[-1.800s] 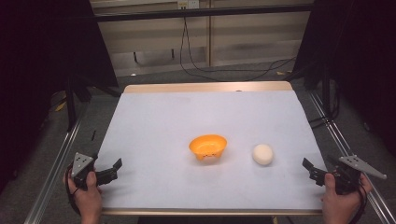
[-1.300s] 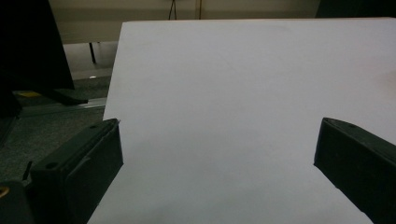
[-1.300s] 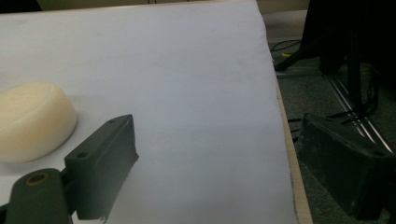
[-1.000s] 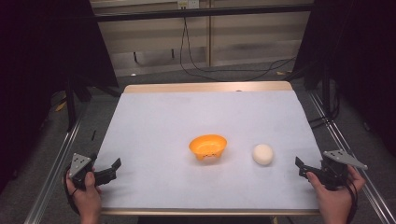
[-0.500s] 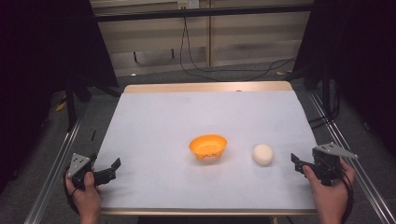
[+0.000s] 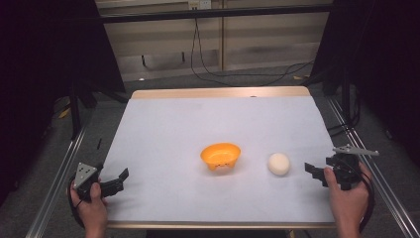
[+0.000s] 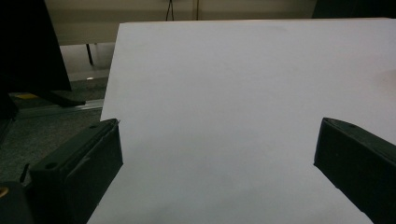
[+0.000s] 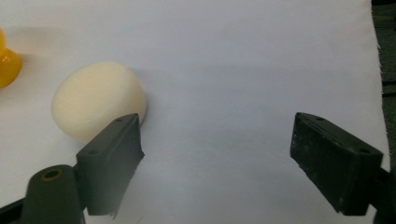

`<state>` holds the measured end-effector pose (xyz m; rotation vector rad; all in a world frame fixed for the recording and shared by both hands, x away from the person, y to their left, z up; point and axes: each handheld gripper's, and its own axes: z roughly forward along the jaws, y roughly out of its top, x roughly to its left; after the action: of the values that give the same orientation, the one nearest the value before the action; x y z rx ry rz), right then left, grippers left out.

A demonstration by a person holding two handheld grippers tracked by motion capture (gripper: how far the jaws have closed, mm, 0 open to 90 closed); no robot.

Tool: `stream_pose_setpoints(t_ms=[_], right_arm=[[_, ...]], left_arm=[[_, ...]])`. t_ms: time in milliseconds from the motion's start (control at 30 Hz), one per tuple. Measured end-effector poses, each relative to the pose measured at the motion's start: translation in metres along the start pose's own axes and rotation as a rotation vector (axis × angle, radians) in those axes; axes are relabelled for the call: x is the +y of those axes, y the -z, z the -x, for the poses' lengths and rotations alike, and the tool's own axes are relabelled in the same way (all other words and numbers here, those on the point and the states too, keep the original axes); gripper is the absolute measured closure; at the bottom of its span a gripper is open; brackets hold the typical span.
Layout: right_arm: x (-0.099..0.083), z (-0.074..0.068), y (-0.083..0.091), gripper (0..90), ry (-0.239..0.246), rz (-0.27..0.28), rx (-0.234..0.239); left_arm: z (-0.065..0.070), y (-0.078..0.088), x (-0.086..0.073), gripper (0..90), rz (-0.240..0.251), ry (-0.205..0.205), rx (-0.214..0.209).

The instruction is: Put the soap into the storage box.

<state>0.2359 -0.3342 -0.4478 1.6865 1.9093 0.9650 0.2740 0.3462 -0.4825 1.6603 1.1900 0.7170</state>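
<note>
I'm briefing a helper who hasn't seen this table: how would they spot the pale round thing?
Start at the white table and find the orange bowl near its middle. Just to its right, toward the right tool, lies the cream puck: a solid, flat-topped disc with rounded edges, paler and smaller than the bowl.

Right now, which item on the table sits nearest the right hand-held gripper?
The cream round piece, just off the right hand-held gripper with nothing between the jaws; the orange bowl sits farther off, mid-table.
</note>
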Motion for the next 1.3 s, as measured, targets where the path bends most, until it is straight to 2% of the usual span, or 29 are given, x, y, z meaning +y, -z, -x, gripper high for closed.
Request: stream_pose_setpoints(t_ms=[133,233,367,667,900,1300], right_arm=[[0.004,-0.002,-0.003,11.7,-0.001,-0.011,0.032],[0.006,-0.004,-0.005,9.1,0.020,-0.034,0.048],[0.010,-0.008,-0.007,8.1,0.043,-0.052,0.050],[0.017,-0.017,-0.013,7.5,0.073,-0.061,0.063],[0.022,-0.026,-0.020,5.9,0.094,-0.090,0.070],[0.027,-0.037,-0.029,3.2,0.108,-0.124,0.083]], left_arm=[[0.000,0.000,0.000,0.9,0.001,-0.007,0.000],[0.000,0.000,0.000,0.9,-0.001,-0.009,0.000],[0.001,-0.001,0.000,0.9,-0.012,-0.028,0.008],[0.002,-0.001,0.000,1.0,-0.012,-0.026,0.009],[0.002,-0.001,0.000,0.9,-0.012,-0.026,0.009],[0.002,-0.001,0.000,0.9,-0.006,-0.025,0.005]])
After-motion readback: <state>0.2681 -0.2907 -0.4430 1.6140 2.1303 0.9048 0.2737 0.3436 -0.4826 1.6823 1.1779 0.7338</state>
